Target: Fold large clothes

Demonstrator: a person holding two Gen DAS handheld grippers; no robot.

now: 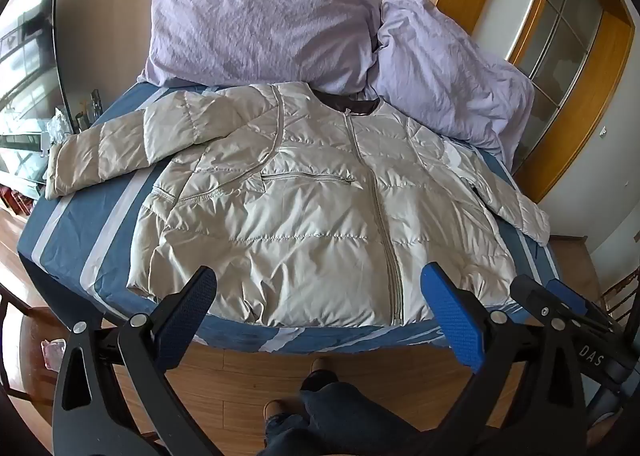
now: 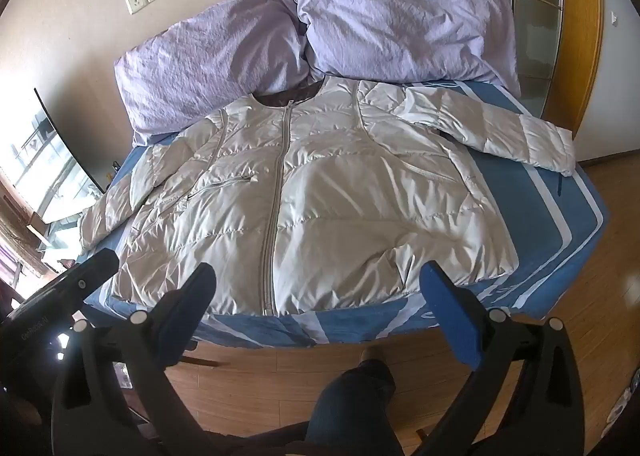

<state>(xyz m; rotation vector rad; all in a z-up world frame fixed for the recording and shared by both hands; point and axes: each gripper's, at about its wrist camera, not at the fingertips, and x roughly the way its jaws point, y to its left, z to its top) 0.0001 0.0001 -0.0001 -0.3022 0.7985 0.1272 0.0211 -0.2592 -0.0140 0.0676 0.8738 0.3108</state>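
Note:
A beige quilted down jacket lies flat and zipped on the blue striped bed, collar toward the pillows, both sleeves spread out. It also shows in the right wrist view. My left gripper is open and empty, held above the jacket's hem at the bed's near edge. My right gripper is open and empty, also above the hem; it shows at the right of the left wrist view. The left gripper shows at the left of the right wrist view.
Two lilac pillows lean against the wall behind the jacket. A wooden door frame stands at the right. A dark screen and clutter are at the left. The person's legs stand on the wooden floor.

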